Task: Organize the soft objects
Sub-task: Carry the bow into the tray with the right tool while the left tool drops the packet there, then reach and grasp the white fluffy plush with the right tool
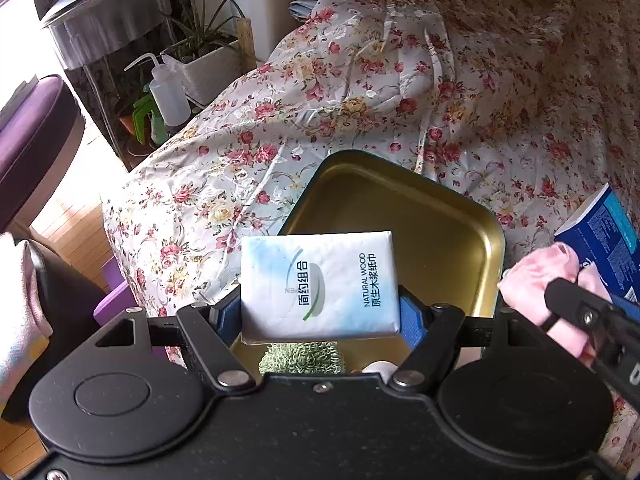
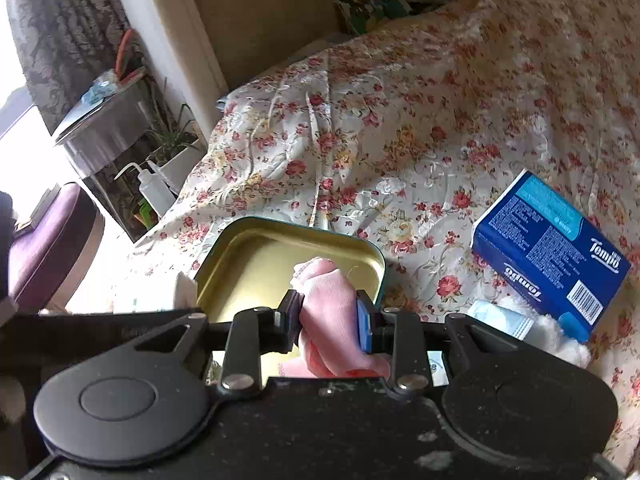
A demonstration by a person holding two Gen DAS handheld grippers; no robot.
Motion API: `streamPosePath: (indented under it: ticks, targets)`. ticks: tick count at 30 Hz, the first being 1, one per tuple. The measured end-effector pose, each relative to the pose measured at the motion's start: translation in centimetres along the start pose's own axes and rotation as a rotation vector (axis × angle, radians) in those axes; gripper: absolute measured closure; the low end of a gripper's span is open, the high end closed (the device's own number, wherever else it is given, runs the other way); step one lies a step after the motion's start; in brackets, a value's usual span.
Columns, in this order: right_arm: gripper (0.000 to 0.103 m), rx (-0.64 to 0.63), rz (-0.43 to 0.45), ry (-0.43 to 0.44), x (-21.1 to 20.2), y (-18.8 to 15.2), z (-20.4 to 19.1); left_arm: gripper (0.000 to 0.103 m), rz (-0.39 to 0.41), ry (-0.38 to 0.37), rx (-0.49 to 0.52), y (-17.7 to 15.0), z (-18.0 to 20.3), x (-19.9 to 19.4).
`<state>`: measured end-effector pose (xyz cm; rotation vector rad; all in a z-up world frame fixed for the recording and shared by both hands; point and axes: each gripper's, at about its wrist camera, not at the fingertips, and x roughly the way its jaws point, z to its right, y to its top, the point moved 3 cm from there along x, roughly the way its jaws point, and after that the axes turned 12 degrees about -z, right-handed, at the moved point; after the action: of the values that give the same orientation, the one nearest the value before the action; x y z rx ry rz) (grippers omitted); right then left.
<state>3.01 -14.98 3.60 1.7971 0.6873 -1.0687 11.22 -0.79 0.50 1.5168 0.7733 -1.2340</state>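
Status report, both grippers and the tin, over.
Left gripper shut on tissue pack. Right gripper shut on pink cloth. Both over open tin; green cloth below pack. Nothing blocking.

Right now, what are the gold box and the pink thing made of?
The gold box looks like metal: smooth, shiny walls with a rolled rim, probably a tin. The pink thing looks like soft knit cloth, since it bunches and creases where the right gripper squeezes it.

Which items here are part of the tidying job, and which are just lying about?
In use: tissue pack in left tool; pink cloth in right tool; tin; green cloth.
Lying about: squeeze bottle, plant, stool.
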Motion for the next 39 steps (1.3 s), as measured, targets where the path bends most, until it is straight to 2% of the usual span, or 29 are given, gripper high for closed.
streamPosePath:
  ticks: [9,14,22,25,26,27,39]
  targets:
    - [0.074,0.07,-0.009,-0.014,1.4,1.9,0.2,0.032,-0.006,0.033,0.025,-0.3,0.4,0.4]
    - [0.074,0.093,-0.014,-0.023,2.1,2.8,0.2,0.027,-0.005,0.032,0.024,-0.4,0.5,0.4]
    - [0.072,0.089,-0.022,-0.03,3.2,3.4,-0.5,0.026,-0.007,0.036,0.008,-0.4,0.1,0.3]
    - [0.068,0.087,-0.014,-0.038,3.4,3.5,-0.7,0.026,-0.008,0.035,0.007,-0.4,0.1,0.3]
    - [0.056,0.085,-0.008,-0.043,3.4,3.6,-0.7,0.026,-0.008,0.035,0.008,-0.4,0.1,0.3]
    - [0.048,0.084,0.001,-0.048,3.3,3.6,-0.8,0.026,-0.009,0.035,0.01,-0.4,0.2,0.3]
    - [0.046,0.071,-0.019,-0.076,3.2,2.6,0.2,0.026,-0.016,0.039,0.017,-0.6,0.3,0.5]
